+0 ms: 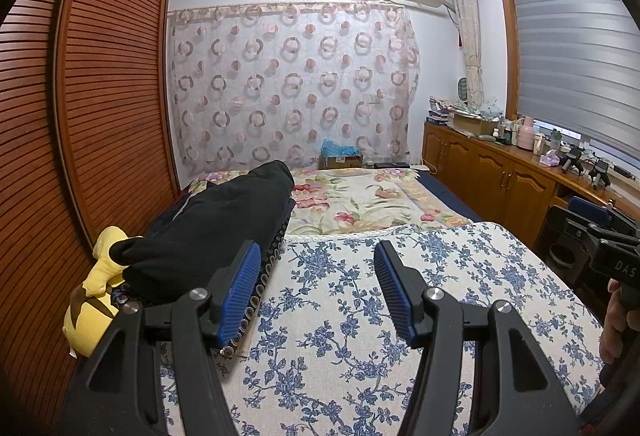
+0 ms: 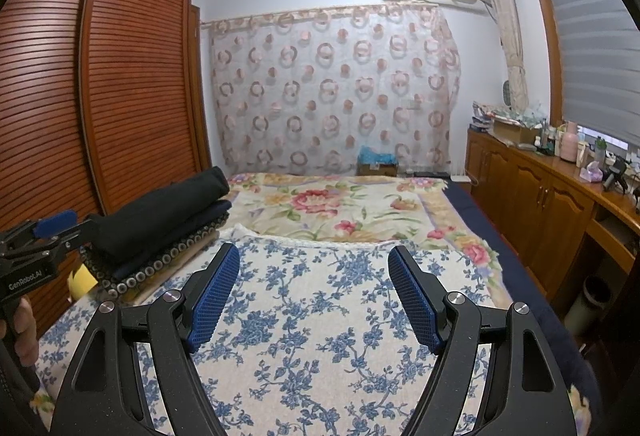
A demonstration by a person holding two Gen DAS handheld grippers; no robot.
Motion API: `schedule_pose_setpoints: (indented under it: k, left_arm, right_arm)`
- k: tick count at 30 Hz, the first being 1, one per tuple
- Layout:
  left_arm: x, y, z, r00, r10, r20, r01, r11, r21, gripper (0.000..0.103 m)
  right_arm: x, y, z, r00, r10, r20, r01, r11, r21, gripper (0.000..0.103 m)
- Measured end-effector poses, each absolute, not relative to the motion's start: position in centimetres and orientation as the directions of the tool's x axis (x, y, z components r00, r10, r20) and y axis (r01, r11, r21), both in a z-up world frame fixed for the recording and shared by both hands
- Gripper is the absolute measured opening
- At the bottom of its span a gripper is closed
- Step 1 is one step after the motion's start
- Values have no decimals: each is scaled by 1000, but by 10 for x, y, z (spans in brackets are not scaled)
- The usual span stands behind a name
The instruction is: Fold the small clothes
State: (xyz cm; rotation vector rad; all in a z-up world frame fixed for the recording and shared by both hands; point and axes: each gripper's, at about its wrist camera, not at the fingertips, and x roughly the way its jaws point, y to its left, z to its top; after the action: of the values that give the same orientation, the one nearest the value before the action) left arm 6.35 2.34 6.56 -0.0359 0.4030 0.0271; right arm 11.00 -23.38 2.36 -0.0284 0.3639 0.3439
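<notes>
Both tongs hang above the near end of the bed [image 1: 500, 256], and both are released, with nothing between the jaws; the left tongs [image 1: 316, 276] carry ribbed blue pads [image 1: 240, 288] on matte black plastic arms with round metal pins; the right tongs [image 2: 314, 284] have pads [image 2: 412, 300] with a fine dotted grid, and they stand a little wider apart.

Under them lies a cream cloth [image 2: 320, 336] with a blue flower and vine print; its weave looks coarse and flat, and its far edge has a pale lace border. Beyond it the bed carries a soft blanket [image 2: 340, 208] with large pink and red flowers.

The small clothes are stacked at the left edge of the bed, beside the wardrobe [image 1: 108, 76] of brown slatted wood; on top is a black fleece garment [image 1: 208, 232], thick and rolled into a long rounded shape; below it is a dark blue folded piece [image 2: 200, 224], and under that a dark cloth with small ring patterns [image 2: 160, 264] along its edge. A yellow plush toy [image 1: 96, 300] sits at the near end of the stack, touching the black fleece.
</notes>
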Motion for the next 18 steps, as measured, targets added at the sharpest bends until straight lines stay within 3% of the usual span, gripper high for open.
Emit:
schedule_pose_setpoints:
  k: [18]
  left_arm:
    - [64,24,64,920,19,-391,-33,999,-28,59]
  right_arm:
    - [110,-234,24,878,324,-353,-334,942,33,79]
